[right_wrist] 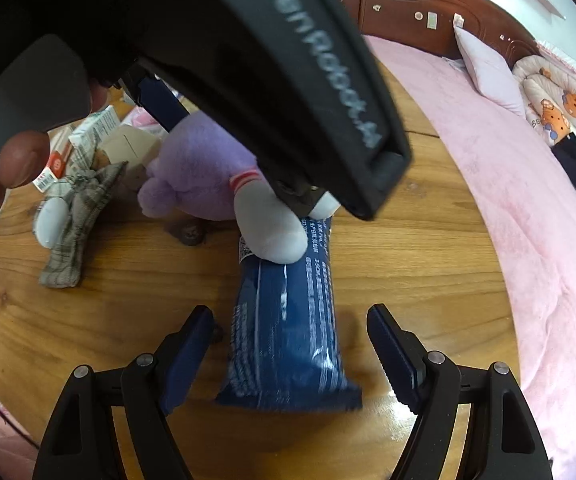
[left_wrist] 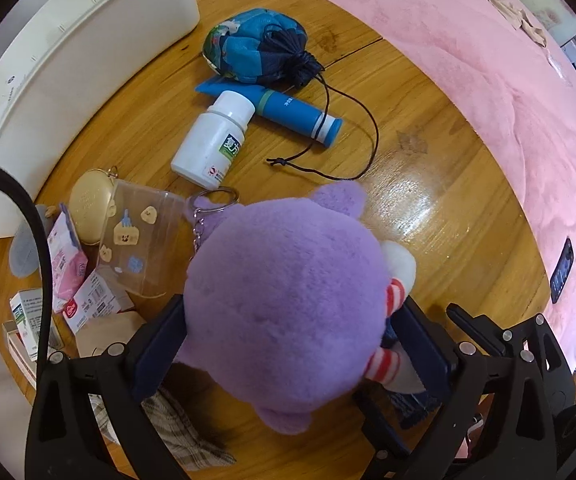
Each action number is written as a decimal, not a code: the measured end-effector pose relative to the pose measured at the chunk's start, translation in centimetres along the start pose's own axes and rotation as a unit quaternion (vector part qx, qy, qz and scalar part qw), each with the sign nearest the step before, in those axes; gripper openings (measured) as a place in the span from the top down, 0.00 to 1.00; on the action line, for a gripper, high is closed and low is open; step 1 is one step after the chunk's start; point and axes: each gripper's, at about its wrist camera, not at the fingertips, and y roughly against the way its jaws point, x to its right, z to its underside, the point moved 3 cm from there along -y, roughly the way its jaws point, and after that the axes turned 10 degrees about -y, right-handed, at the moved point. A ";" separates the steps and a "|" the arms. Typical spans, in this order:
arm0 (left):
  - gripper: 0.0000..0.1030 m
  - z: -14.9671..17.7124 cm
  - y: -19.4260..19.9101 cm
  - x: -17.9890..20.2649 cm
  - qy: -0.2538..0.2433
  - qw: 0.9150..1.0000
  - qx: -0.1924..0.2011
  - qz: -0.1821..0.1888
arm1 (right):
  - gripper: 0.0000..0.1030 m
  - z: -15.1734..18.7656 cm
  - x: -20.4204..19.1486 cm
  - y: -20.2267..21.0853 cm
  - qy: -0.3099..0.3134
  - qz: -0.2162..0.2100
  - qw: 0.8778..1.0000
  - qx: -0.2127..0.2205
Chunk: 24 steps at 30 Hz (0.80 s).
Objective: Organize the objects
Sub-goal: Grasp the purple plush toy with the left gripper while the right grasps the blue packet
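A purple plush toy (left_wrist: 288, 304) with a key ring (left_wrist: 213, 199) lies on the round wooden table (left_wrist: 440, 216). My left gripper (left_wrist: 288, 344) points down over it, jaws wide, a dark blue pad on each side against the fur; I see no squeeze. In the right wrist view the left gripper (right_wrist: 228, 152) straddles the plush (right_wrist: 200, 168), whose white feet (right_wrist: 272, 236) rest on a dark blue packet (right_wrist: 288, 340). My right gripper (right_wrist: 292, 346) is open around the near end of that packet, its pads clear of it.
A white bin (left_wrist: 68, 80) stands far left. Lying around are a blue drawstring pouch (left_wrist: 256, 44), blue tube (left_wrist: 300, 114), white pill bottle (left_wrist: 212, 140), clear sticker pouch (left_wrist: 136, 248), pink packets (left_wrist: 64, 264) and plaid cloth (right_wrist: 80, 224). A pink bed (right_wrist: 508, 200) borders the table.
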 end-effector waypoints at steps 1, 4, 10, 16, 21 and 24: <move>0.03 0.1 -0.4 -0.1 0.003 1.000 -0.006 0.003 | 0.23 -0.1 -0.1 -0.3 0.000 0.001 1.000 -0.003; 0.01 0.3 -1.1 -0.5 0.025 0.999 -0.015 0.024 | 0.23 -0.3 -0.1 -0.9 0.000 0.004 1.000 -0.008; 0.00 0.9 -2.0 -1.3 0.064 0.996 -0.037 0.049 | 0.24 -0.6 0.1 -1.1 -0.006 -0.002 1.000 -0.001; 0.00 1.4 -2.9 -0.5 0.058 0.996 -0.060 0.010 | 0.34 -0.5 -0.4 -1.0 0.003 -0.009 1.000 0.005; 0.01 2.3 -3.9 0.6 0.048 0.996 -0.080 -0.010 | 0.46 -0.3 -1.0 -0.7 0.016 -0.019 1.000 0.008; 0.08 2.7 -3.6 1.2 0.040 0.997 -0.070 -0.012 | 0.49 -0.1 -1.4 -0.6 0.019 -0.021 1.000 0.008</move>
